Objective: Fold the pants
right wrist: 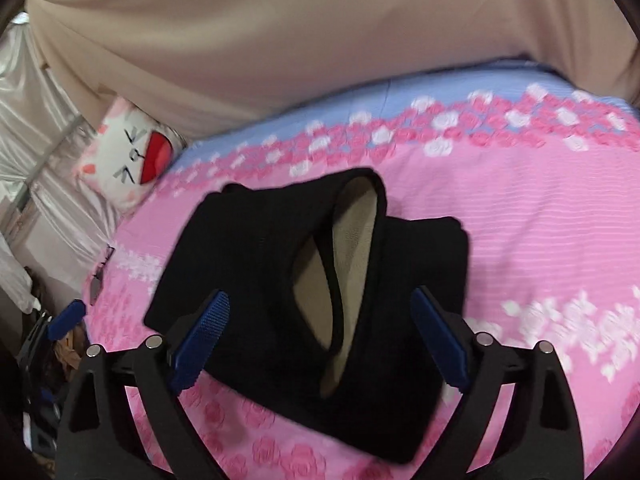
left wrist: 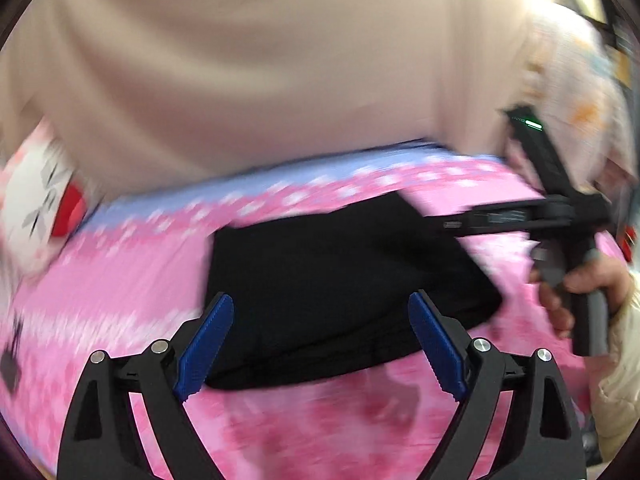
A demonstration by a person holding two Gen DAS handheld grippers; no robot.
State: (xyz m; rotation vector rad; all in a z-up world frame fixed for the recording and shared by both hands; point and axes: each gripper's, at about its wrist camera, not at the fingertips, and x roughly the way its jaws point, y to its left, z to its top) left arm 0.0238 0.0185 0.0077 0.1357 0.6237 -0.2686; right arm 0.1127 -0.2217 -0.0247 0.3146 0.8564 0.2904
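A pink bedsheet with roses covers the bed, and a beige curtain hangs behind it. The black pants lie folded in a bundle on the middle of the sheet, with the beige lining showing in an opening. A white cushion lies at the bed's corner. The left gripper and the right gripper both stand wide, holding nothing. A hand grasps the right gripper's handle.

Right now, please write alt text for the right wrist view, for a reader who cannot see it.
Folded black pants with a tan lining showing lie on a pink rose-patterned bedspread. The open right tool hangs just above them, gripping nothing. A white cartoon pillow sits at far left.
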